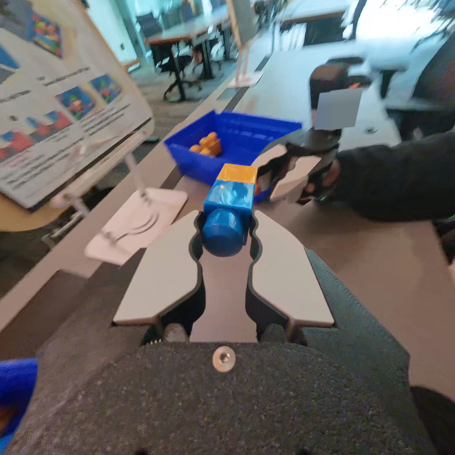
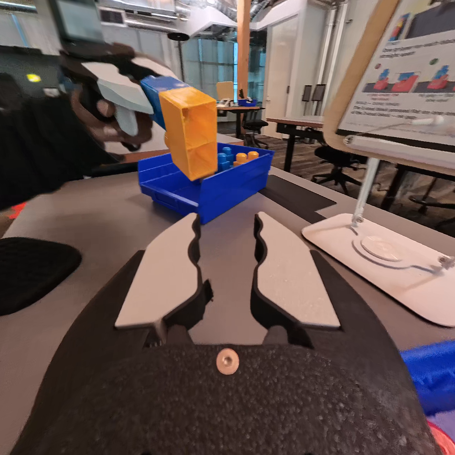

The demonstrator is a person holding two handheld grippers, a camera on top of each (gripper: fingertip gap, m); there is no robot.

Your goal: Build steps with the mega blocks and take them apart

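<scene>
So in the left wrist view, the left gripper (image 1: 225,221) is pinching a blue block (image 1: 229,197) between its fingertips, stud end pointing back at the camera, and there's an orange block (image 1: 237,173) stuck onto the far end of it, so the two are joined and held up off the grey table (image 1: 344,258). Right behind them sits a blue bin (image 1: 221,138) with a loose orange block (image 1: 206,145) lying inside. Off to the right the right gripper (image 1: 275,172) comes in, held by a hand in a dark sleeve, tips very close to the orange end, but it's blurry and I can't tell if it's touching. A printed instruction sheet (image 1: 61,110) stands on a white stand (image 1: 138,221) to the left. Over in the right wrist view, the right gripper (image 2: 226,216) has its jaws spread apart with nothing between them, just table showing through. Further off on the upper left, the left gripper (image 2: 145,96) holds the blue block (image 2: 152,91) with the orange block (image 2: 192,130) hanging tilted over the blue bin (image 2: 221,194), hollow underside facing the camera. Inside the bin there are a few blue blocks (image 2: 225,157) and orange blocks (image 2: 246,157). The white stand (image 2: 369,258) is on the right.
</scene>
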